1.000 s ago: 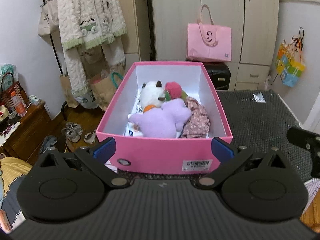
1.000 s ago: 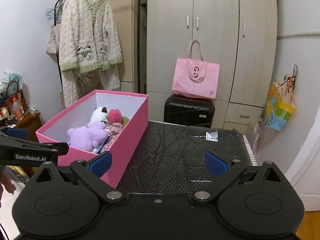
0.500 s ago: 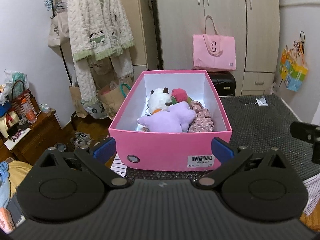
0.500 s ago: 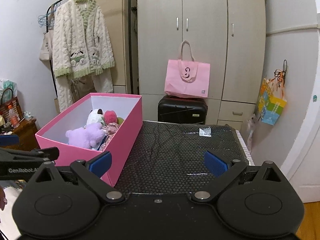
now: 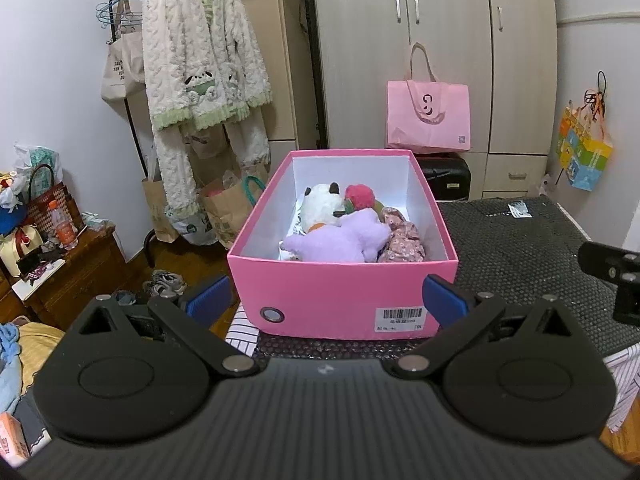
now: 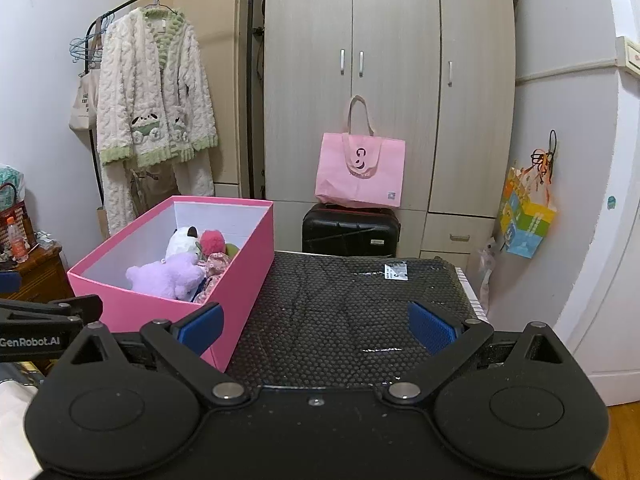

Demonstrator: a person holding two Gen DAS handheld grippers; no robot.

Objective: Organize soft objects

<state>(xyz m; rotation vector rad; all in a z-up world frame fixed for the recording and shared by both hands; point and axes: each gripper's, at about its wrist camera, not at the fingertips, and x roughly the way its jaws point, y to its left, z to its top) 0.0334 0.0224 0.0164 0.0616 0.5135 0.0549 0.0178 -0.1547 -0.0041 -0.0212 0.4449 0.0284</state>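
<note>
A pink box [image 5: 340, 292] [image 6: 240, 280] stands on the left part of a black mat [image 6: 352, 312]. Inside it lie a purple plush [image 5: 340, 238] [image 6: 164, 276], a white panda plush [image 5: 320, 208] [image 6: 182, 240], a red pompom toy [image 5: 360, 196] [image 6: 213, 241] and a floral cloth item [image 5: 400, 240] [image 6: 216, 264]. My left gripper [image 5: 326, 300] is open, held back from the box's near wall, with nothing between its fingers. My right gripper [image 6: 316, 324] is open over the bare mat, to the right of the box, and holds nothing.
A wardrobe [image 6: 384, 80] stands behind, with a pink tote bag [image 6: 360, 172] on a black suitcase [image 6: 350, 232]. A fluffy white cardigan [image 5: 200, 60] hangs on a rack at the left. A wooden side table [image 5: 68, 268] with clutter is at the far left. A small label [image 6: 396, 271] lies on the mat.
Both grippers have drawn back and risen, so the box looks smaller and farther. Both stay open. The toys in the box have not moved.
</note>
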